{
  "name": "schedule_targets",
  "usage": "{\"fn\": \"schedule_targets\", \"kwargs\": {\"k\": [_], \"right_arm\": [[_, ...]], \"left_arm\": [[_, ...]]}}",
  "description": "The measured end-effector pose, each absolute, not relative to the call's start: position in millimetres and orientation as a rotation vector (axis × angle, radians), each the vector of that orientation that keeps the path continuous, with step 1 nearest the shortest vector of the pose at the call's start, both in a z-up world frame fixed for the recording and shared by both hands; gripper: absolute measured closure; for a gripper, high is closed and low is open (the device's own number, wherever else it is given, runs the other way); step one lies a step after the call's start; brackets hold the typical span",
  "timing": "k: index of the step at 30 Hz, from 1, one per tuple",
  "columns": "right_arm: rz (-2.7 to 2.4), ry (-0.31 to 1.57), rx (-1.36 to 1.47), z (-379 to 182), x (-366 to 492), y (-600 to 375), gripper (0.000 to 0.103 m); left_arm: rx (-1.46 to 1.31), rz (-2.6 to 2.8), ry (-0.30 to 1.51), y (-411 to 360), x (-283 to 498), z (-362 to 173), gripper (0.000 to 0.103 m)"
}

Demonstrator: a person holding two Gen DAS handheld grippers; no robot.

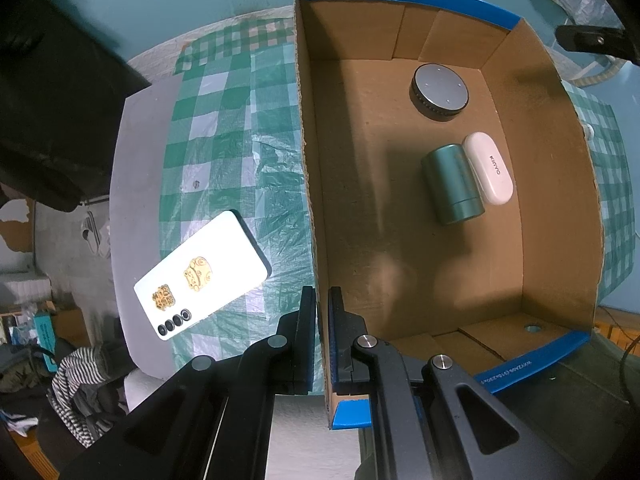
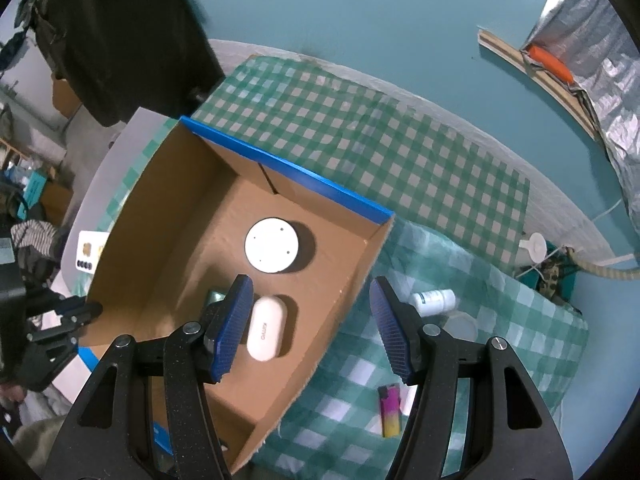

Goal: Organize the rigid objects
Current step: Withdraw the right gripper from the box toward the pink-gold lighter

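Left gripper (image 1: pixel 322 340) pinches the box (image 1: pixel 310 152) wall, likely steadying it; right gripper (image 2: pixel 310 328), fingers spread and empty, hangs above the case (image 2: pixel 265 328).

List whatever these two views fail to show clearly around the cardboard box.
- Teal cylinder: in the right wrist view only a sliver shows, behind the right gripper's left finger.
- Phone: in the right wrist view mostly hidden by the cardboard box wall.
- Lighter: markings too small to read.
- Small white bottle: label unreadable.
- White case lettering: blurred in the right wrist view.
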State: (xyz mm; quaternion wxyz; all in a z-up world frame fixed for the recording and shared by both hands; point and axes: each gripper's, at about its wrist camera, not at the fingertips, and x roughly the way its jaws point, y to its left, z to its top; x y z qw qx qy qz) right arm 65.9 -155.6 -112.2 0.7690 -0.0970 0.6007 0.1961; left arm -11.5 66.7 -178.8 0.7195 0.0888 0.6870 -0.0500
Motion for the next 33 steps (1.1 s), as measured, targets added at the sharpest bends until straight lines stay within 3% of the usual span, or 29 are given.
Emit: {"fn": "schedule_targets", "kwargs": {"k": [17, 33], "right_arm": [[0.342, 1.347, -0.157, -118, 38, -208, 0.041], [0.307, 1.442, -0.14, -170, 3, -266, 0.041]], "left_arm": [[0.204, -0.114, 1.514, 65, -12, -176, 0.098], [0.206, -0.113, 1.515, 66, -12, -175, 0.098]]}}
